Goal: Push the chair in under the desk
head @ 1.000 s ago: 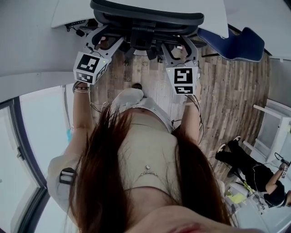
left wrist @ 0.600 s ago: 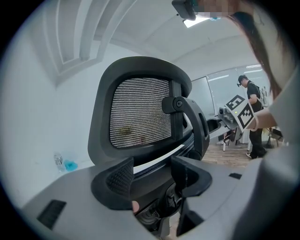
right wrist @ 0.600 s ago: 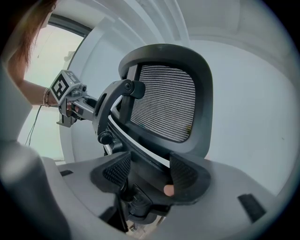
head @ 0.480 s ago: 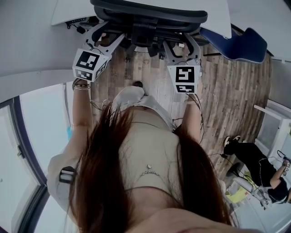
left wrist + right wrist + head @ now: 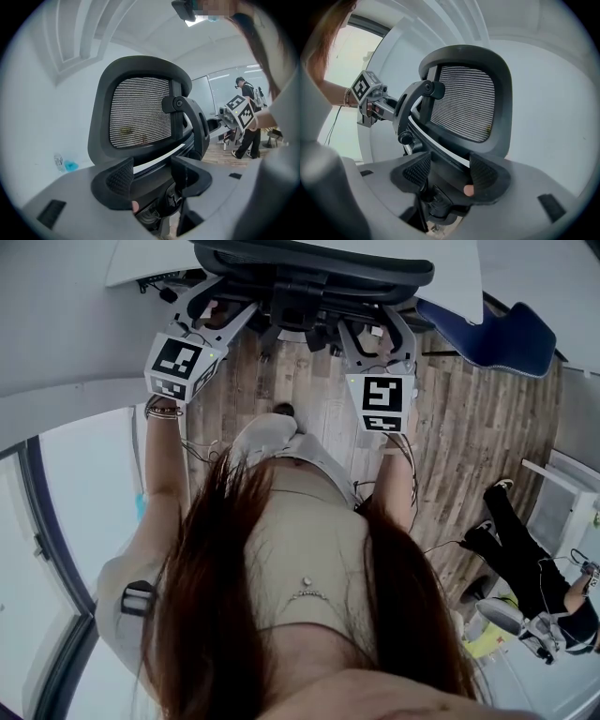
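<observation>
Left hand-held gripper point(image 5: 152, 171) and right hand-held gripper point(image 5: 450, 171), jaws apart, seemingly against chair back point(image 5: 140, 112).

Your chair point(image 5: 140, 112) shows a fine woven mesh panel set in smooth, matt black plastic. On your left gripper point(image 5: 151, 172) the pads point(image 5: 121, 177) look rough, dimpled and matt; the floor point(image 5: 478, 418) at the head view's right is grained wood planking.

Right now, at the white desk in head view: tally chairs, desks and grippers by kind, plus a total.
Chairs: 2, the black mesh-back office chair and the blue chair.
Desks: 1, the white desk.
Grippers: 2, the left gripper and the right gripper.
Total: 5.
</observation>
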Available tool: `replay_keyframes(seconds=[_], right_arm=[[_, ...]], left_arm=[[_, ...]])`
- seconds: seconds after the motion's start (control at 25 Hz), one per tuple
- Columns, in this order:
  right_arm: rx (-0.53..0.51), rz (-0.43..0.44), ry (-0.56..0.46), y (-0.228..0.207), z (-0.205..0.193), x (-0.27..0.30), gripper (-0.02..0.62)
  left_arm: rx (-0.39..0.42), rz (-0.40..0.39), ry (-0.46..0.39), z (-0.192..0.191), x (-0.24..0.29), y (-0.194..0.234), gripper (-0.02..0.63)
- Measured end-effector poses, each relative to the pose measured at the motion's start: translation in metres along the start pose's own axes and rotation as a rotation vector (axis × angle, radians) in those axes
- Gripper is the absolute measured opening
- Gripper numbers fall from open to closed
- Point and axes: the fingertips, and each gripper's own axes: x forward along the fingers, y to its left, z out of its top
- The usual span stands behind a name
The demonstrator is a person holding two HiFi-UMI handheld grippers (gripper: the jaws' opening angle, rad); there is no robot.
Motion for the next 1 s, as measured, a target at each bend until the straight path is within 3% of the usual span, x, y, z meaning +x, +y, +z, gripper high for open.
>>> replay_keyframes(seconds=[1.0], right_arm=[[-0.01, -0.002, -0.017, -0.0015, -0.001, 0.0053, 0.267]], left_arm=[[0.012, 0.027, -0.009, -0.0016, 0.0007, 0.0009, 0.247]])
